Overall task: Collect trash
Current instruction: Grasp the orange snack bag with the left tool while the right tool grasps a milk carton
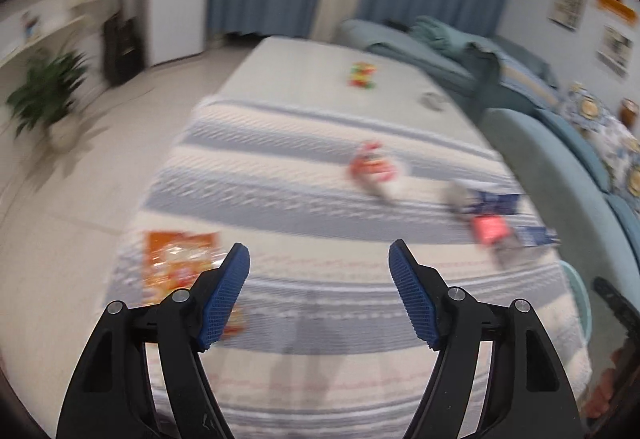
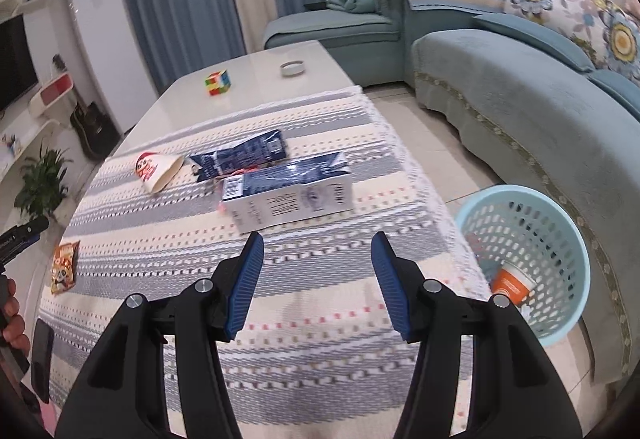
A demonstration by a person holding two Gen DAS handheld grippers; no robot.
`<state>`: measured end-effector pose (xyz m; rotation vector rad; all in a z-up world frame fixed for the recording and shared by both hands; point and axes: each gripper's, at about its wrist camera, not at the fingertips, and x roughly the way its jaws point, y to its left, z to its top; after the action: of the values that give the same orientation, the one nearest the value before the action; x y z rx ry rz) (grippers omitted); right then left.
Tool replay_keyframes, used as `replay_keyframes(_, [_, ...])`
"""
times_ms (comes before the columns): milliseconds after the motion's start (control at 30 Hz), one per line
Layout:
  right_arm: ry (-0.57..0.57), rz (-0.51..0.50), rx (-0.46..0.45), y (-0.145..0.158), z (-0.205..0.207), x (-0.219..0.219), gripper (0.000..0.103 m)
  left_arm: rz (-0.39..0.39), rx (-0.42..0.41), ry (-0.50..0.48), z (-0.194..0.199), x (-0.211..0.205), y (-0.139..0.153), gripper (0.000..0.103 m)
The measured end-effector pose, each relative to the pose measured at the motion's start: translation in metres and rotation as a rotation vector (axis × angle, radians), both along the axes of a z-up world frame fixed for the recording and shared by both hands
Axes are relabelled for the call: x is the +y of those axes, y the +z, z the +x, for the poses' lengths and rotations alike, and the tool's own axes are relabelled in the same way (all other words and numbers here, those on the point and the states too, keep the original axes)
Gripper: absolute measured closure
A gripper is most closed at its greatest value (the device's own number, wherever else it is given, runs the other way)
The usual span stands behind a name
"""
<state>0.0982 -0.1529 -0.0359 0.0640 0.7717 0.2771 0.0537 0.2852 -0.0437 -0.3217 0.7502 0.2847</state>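
Observation:
On the striped tablecloth (image 2: pixel 312 291) lie a blue and white carton (image 2: pixel 288 199), a flattened blue carton (image 2: pixel 244 155), a tipped paper cup (image 2: pixel 158 171) and an orange snack packet (image 2: pixel 64 267). My right gripper (image 2: pixel 318 271) is open and empty, just short of the blue and white carton. My left gripper (image 1: pixel 320 291) is open and empty above the cloth, with the orange packet (image 1: pixel 176 263) by its left finger. The left wrist view is blurred; the cup (image 1: pixel 374 169) and cartons (image 1: pixel 496 215) show beyond.
A light blue basket (image 2: pixel 524 263) with an orange cup (image 2: pixel 512 283) inside stands on the floor right of the table. A puzzle cube (image 2: pixel 218 82) and a small round dish (image 2: pixel 292 69) sit at the far end. A teal sofa (image 2: pixel 520 99) runs along the right.

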Motion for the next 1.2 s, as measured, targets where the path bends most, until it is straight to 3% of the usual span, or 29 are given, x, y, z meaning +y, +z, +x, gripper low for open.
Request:
replay_keyframes(200, [0.036, -0.038, 0.001, -0.002, 0.006, 0.025, 0.051, -0.021, 0.148, 0.168, -0.003, 0.061, -0.039, 0.022])
replay_keyframes(300, [0.045, -0.046, 0.01, -0.006, 0.01, 0.03, 0.051, -0.082, 0.215, 0.187, -0.002, 0.078, -0.061, 0.022])
replay_keyframes(400, [0.045, -0.038, 0.022, -0.009, 0.017, 0.033, 0.051, -0.092, 0.232, 0.187, -0.001, 0.081, -0.071, 0.022])
replay_keyframes(500, [0.029, -0.01, 0.038, -0.007, 0.033, 0.033, 0.051, -0.066, 0.249, 0.184, 0.0, 0.077, -0.076, 0.021])
replay_keyframes(633, [-0.032, 0.031, 0.09, -0.008, 0.066, 0.034, 0.049, 0.066, 0.307, 0.159, 0.008, 0.061, -0.084, 0.022])
replay_keyframes(767, [-0.081, 0.096, 0.152, -0.014, 0.098, 0.043, 0.047, 0.094, 0.293, 0.146, 0.002, 0.057, -0.085, 0.026])
replay_keyframes(900, [-0.069, 0.047, 0.136, -0.012, 0.112, 0.071, 0.046, 0.096, 0.292, 0.144, 0.001, 0.057, -0.083, 0.033])
replay_keyframes(1067, [-0.069, -0.088, 0.159, -0.023, 0.134, 0.101, 0.047, 0.113, 0.276, 0.141, -0.001, 0.054, -0.082, 0.038])
replay_keyframes(1100, [-0.061, -0.123, 0.17, -0.027, 0.135, 0.105, 0.053, 0.116, 0.274, 0.139, 0.002, 0.055, -0.082, 0.041])
replay_keyframes(1133, [-0.052, -0.148, 0.171, -0.031, 0.133, 0.107, 0.055, 0.105, 0.26, 0.12, 0.001, 0.054, -0.081, 0.071])
replay_keyframes(1200, [-0.033, -0.193, 0.156, -0.034, 0.123, 0.107, 0.059, 0.076, 0.246, 0.096, 0.0, 0.051, -0.077, 0.086])
